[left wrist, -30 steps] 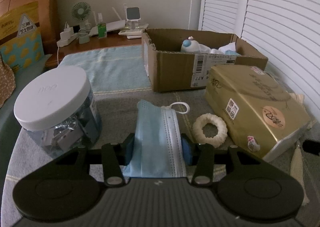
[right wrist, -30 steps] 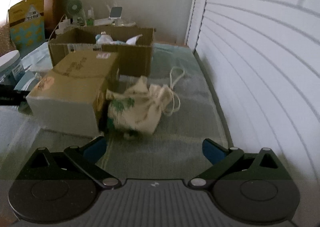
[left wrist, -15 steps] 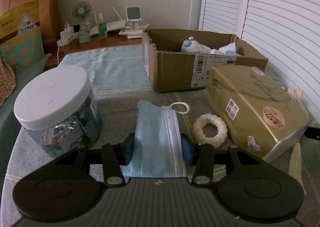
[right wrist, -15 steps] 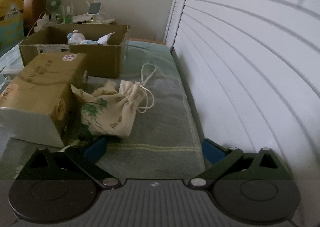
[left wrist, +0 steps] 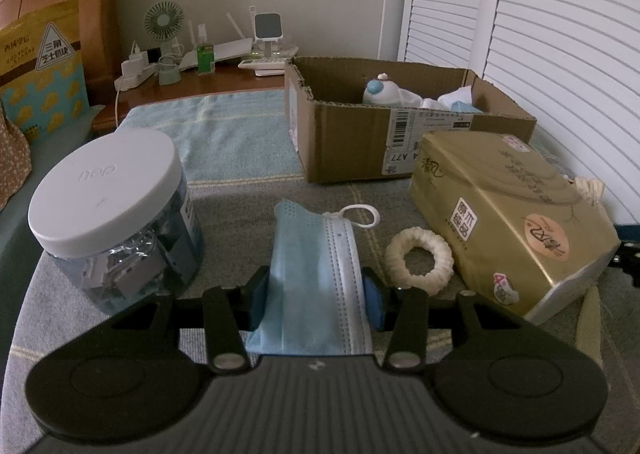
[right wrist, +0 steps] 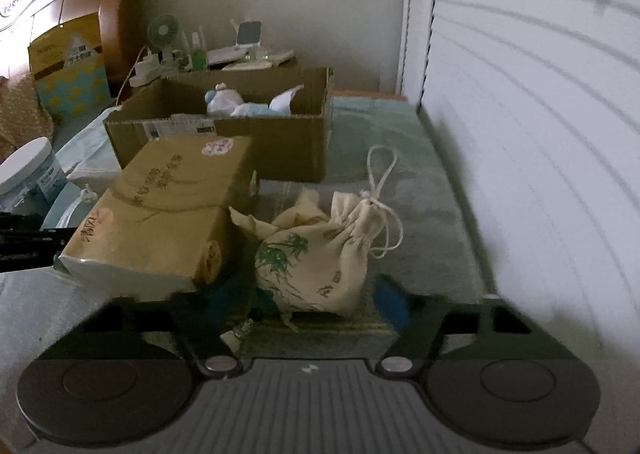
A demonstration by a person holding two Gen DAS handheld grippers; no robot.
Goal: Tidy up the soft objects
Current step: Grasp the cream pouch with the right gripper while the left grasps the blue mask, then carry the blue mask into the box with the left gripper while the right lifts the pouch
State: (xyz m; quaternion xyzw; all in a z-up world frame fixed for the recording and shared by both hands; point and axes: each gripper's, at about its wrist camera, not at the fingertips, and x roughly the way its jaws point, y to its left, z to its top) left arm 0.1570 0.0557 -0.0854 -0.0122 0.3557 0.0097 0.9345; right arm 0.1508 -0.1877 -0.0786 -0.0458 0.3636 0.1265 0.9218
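The left claw (left wrist: 316,294) pinches the folded blue face mask (left wrist: 316,278) lying on the bed. The right claw (right wrist: 308,300) is closing around the cream drawstring pouch (right wrist: 320,258); loose cloth could slip free.

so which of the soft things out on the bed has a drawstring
The cream cloth pouch with the green bamboo print, tied by a white cord; the blue face mask and knitted ring have none.
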